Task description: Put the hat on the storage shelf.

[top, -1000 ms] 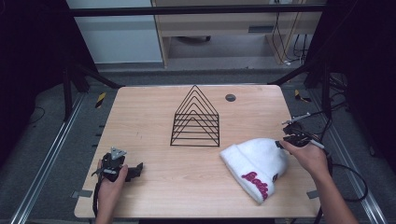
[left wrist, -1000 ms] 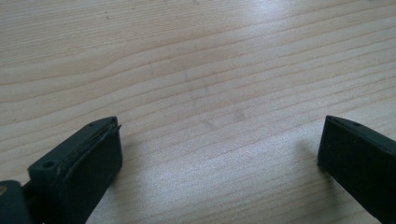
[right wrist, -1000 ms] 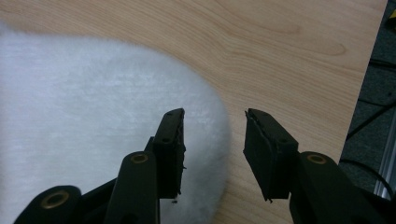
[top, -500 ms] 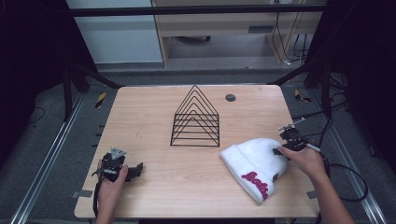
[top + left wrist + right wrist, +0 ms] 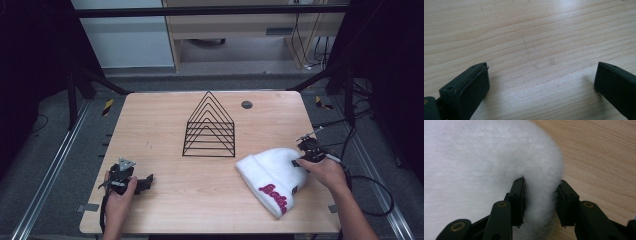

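A white fluffy beanie [image 5: 272, 177] with red lettering lies at the front right of the wooden table [image 5: 160, 125]. My right gripper [image 5: 298, 161] is at the hat's right edge. In the right gripper view its jaws [image 5: 540, 182] pinch a fold of the white hat [image 5: 486, 157] between them. My left gripper [image 5: 144, 182] rests on the table near the front left, held by a hand and pointing right. In the left gripper view its jaws [image 5: 541, 75] stand wide apart over bare wood with nothing between them.
A black wire rack [image 5: 209, 127] of triangular frames stands upright at the table's middle. A small dark disc [image 5: 246, 104] lies behind it to the right. Cables [image 5: 370, 190] trail off the table's right side.
My right gripper has moved left and down onto the hat's right edge and closed on it. The left gripper has stayed in place.
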Motion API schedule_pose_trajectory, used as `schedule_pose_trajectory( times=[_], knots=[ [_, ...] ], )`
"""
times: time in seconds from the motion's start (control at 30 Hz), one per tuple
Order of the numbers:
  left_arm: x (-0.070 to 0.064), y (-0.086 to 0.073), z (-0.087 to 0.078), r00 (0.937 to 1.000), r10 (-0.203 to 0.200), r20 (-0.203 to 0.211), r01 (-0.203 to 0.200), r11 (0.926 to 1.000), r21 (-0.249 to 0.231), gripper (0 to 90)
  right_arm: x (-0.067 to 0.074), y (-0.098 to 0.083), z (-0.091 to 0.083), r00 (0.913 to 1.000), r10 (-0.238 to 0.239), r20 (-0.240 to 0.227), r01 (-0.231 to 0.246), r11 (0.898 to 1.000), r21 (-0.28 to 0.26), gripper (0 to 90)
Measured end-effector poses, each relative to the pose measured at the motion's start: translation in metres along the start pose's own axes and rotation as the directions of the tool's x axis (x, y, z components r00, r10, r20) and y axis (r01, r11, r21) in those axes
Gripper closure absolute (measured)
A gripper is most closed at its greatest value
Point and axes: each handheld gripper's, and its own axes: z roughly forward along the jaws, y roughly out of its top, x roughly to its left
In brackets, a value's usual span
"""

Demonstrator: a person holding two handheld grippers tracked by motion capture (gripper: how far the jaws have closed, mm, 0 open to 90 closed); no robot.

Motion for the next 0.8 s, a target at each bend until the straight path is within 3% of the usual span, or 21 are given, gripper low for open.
schedule_pose_trajectory(
  times=[0.3,0.8],
  knots=[
    [0.0,0.0,0.0,1.0,0.0,0.0,0.0,1.0,0.0,0.0,0.0011,0.001,0.0012,0.9998,-0.011,-0.015,0.011,1.0,0.006,73.5],
    [0.0,0.0,0.0,1.0,0.0,0.0,0.0,1.0,0.0,0.0,0.0034,0.0044,0.0012,0.9998,-0.019,-0.01,0.019,0.999,0.027,80.0]
  ],
)
